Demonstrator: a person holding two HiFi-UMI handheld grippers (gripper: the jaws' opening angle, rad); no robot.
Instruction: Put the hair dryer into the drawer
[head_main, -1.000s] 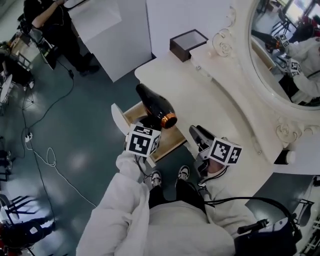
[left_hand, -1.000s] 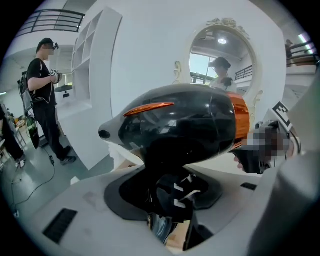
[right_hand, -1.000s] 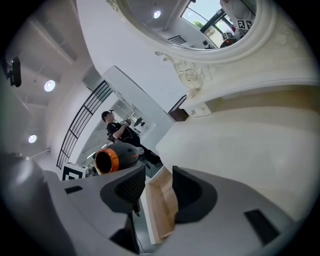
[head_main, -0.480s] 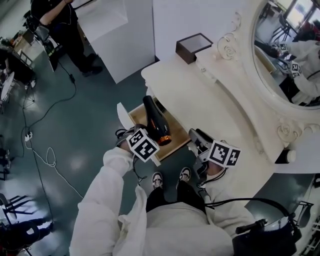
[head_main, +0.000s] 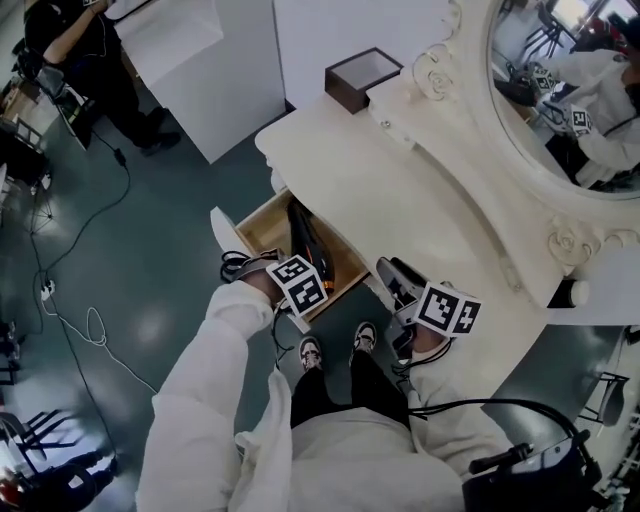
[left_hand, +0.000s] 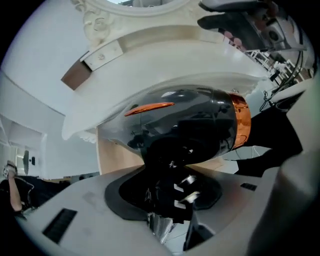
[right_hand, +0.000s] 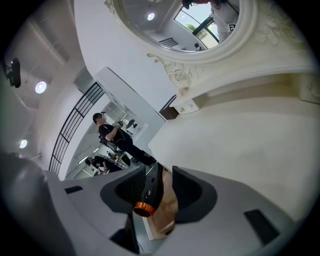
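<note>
Between the left gripper's (left_hand: 169, 176) fingers sits the black handle of the hair dryer (left_hand: 192, 122), and the pads close on it from both sides in a half-wide grip. That gripper points straight down with its marker cube (head_main: 300, 284) facing up, and the person's white sleeve (head_main: 215, 370) reaches forward behind it. Beyond the fingers the dryer's glossy black body lies crosswise, its copper ring (left_hand: 241, 120) toward the right in the left gripper view. In the head view the dryer is down inside the open wooden drawer (head_main: 262, 228), running lengthwise along it, just beyond the left gripper. Whether it rests on the drawer's floor I cannot tell. The drawer juts out from under the white dressing table (head_main: 400, 180). The right gripper (right_hand: 156, 192) hovers to the right of the drawer, beside the table's edge, pointing gently downward. Its fingers stand wide apart with nothing held, and the dryer shows only far off through the gap. A dark box (head_main: 362, 78) sits at the table's back corner, beside the oval mirror (head_main: 570, 90).
</note>
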